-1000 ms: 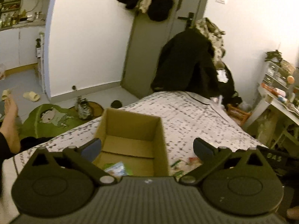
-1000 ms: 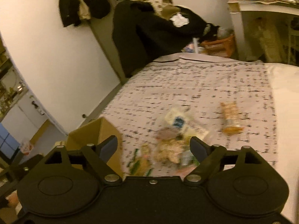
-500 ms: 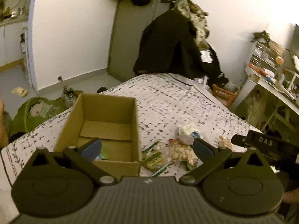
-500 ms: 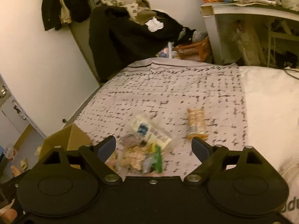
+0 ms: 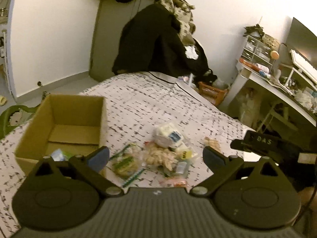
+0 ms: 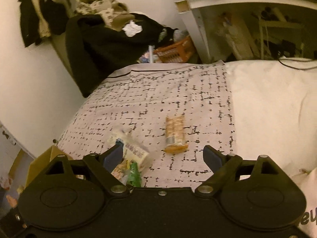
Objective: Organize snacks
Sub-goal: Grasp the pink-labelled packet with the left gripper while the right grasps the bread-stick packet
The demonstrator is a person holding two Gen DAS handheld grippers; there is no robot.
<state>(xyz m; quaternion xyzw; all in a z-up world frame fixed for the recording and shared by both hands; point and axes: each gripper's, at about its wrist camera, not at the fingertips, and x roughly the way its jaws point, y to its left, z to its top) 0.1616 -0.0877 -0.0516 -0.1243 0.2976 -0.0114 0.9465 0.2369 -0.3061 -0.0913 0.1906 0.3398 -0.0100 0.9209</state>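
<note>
Left gripper [image 5: 156, 155]: wide open, holding nothing
Right gripper [image 6: 163, 156]: wide open, empty
Snack pile [image 5: 162, 154]: loose packets on bed [image 5: 150, 97], beside cardboard box [image 5: 59, 125]

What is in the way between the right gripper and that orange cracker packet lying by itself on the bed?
Nothing visible. The right gripper is open and empty, and only bare patterned bedspread lies between it and the orange cracker packet. The snack pile sits off to the left side, near the left finger, not on that line.
</note>
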